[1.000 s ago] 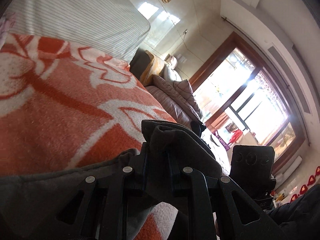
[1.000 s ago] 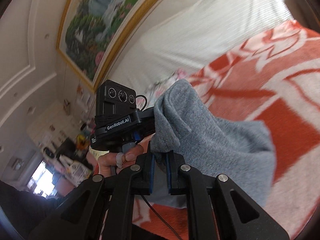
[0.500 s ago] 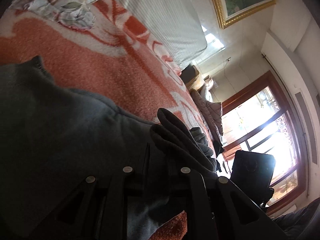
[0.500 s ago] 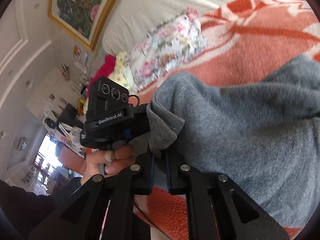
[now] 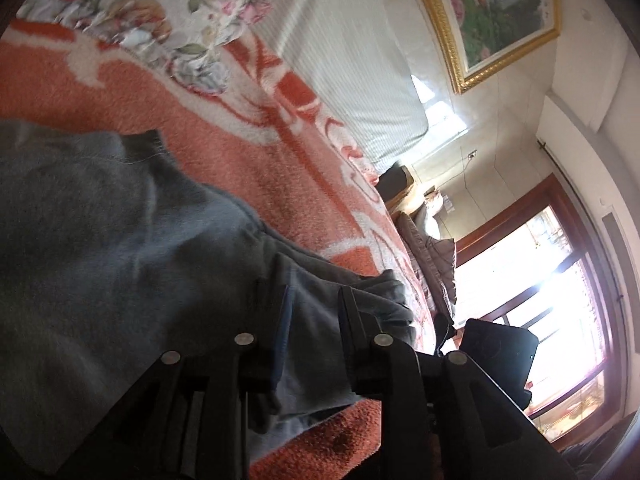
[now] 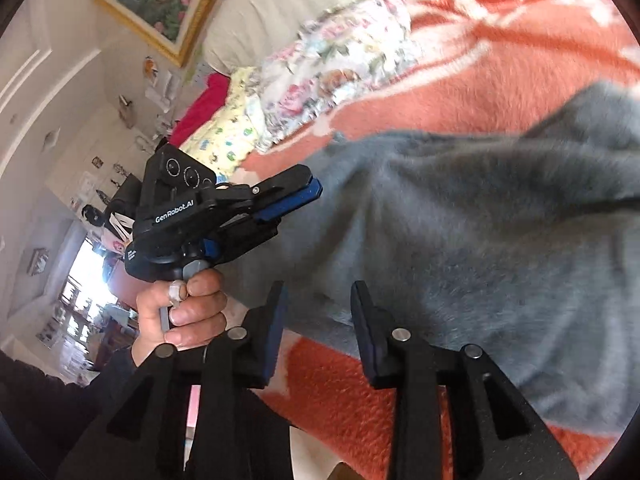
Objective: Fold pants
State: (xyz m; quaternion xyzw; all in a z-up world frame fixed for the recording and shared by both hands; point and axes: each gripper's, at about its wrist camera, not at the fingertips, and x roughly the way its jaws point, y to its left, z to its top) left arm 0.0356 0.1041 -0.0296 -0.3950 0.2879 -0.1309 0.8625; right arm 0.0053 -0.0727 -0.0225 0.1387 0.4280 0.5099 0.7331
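Grey fleece pants [image 5: 120,240] lie folded over on an orange and white blanket [image 5: 240,152]. My left gripper [image 5: 316,308] is low over their near edge, its jaws opening, with loose cloth lying between them and the pads not pressing it. In the right wrist view the pants [image 6: 480,240] spread to the right. My right gripper [image 6: 320,312] is at their near hem, its jaws opening too, and the hem lies just past the tips. The left gripper [image 6: 314,188] shows there from the side, carried by a hand [image 6: 184,312].
A floral pillow [image 6: 340,60] and a yellow patterned cloth [image 6: 224,136] lie at the head of the bed, before a white striped headboard cushion [image 5: 352,60]. A gold-framed painting [image 5: 500,12] hangs above. A bright window [image 5: 540,300] is beyond the bed's far side.
Both grippers came down toward the blanket with the lifted pants edge. Their jaws, pinched on the cloth before, have parted, and the cloth now lies flat on the lower layer.
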